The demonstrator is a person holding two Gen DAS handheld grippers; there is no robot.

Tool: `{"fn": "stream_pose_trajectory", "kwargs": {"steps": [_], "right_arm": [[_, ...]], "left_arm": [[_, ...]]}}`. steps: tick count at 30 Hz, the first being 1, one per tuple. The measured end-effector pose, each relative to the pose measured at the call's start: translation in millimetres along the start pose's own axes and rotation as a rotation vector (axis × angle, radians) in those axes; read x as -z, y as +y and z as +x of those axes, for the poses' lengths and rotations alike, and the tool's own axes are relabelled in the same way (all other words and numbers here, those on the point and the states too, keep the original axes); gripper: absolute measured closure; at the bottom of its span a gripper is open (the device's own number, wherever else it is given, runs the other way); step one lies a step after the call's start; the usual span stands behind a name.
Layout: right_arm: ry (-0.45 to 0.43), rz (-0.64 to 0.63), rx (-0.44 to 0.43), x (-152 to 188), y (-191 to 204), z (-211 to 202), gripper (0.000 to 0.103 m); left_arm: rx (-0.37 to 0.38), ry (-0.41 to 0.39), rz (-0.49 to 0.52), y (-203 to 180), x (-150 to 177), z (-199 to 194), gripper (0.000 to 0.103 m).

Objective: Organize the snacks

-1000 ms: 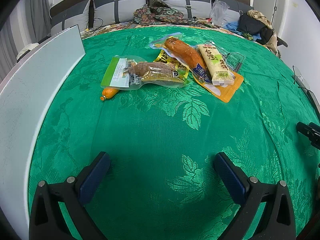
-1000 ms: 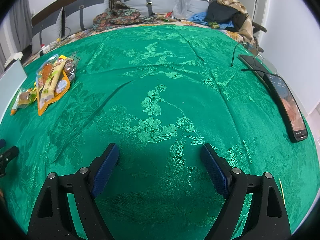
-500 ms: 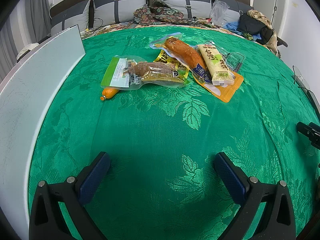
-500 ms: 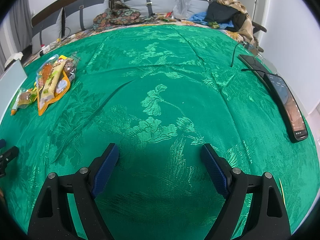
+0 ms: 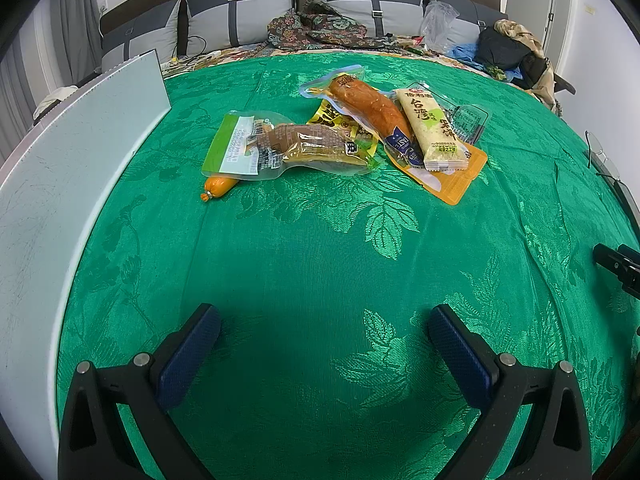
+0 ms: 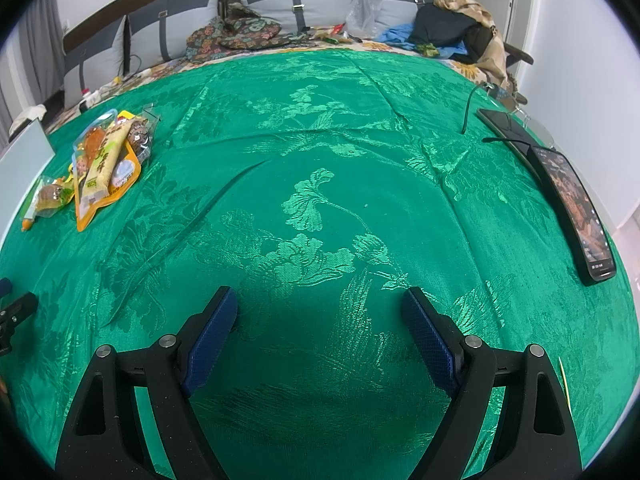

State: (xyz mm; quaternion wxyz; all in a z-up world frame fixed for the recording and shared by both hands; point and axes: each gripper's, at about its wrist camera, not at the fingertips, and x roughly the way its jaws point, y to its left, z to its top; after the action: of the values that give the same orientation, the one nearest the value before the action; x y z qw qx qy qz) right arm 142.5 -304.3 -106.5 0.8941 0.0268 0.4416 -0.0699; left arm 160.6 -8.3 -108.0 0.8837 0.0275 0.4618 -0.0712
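Note:
A pile of snack packets lies on the green cloth point(image 5: 320, 264) ahead of my left gripper point(image 5: 324, 320): a clear packet with a green label point(image 5: 280, 148), a small orange sausage point(image 5: 218, 187), a yellow packet point(image 5: 332, 120), a sealed orange sausage point(image 5: 372, 108), a cream bar point(image 5: 434, 130) and an orange packet point(image 5: 456, 180). The left gripper is open and empty, well short of the pile. My right gripper point(image 6: 320, 308) is open and empty over bare cloth; the pile point(image 6: 100, 160) lies far to its left.
A white board point(image 5: 60, 184) stands along the left edge. Two phones point(image 6: 576, 208) and glasses lie at the right edge. Pillows, clothes and bags line the far side. The right gripper's tip point(image 5: 618, 264) shows at the left view's right edge.

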Motion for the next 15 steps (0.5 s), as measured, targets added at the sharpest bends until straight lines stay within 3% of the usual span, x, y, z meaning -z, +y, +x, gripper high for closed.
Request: {"fn": "stream_pose_trajectory", "kwargs": {"steps": [9,15], "right_arm": [[0.000,0.001,-0.001,0,0,0,0.016],[0.000,0.000,-0.001,0,0,0,0.016]], "left_arm": [[0.005,-0.001,-0.001,0,2,0,0.000],[0.089,0.022,-0.076,24,0,-10,0.001]]}}
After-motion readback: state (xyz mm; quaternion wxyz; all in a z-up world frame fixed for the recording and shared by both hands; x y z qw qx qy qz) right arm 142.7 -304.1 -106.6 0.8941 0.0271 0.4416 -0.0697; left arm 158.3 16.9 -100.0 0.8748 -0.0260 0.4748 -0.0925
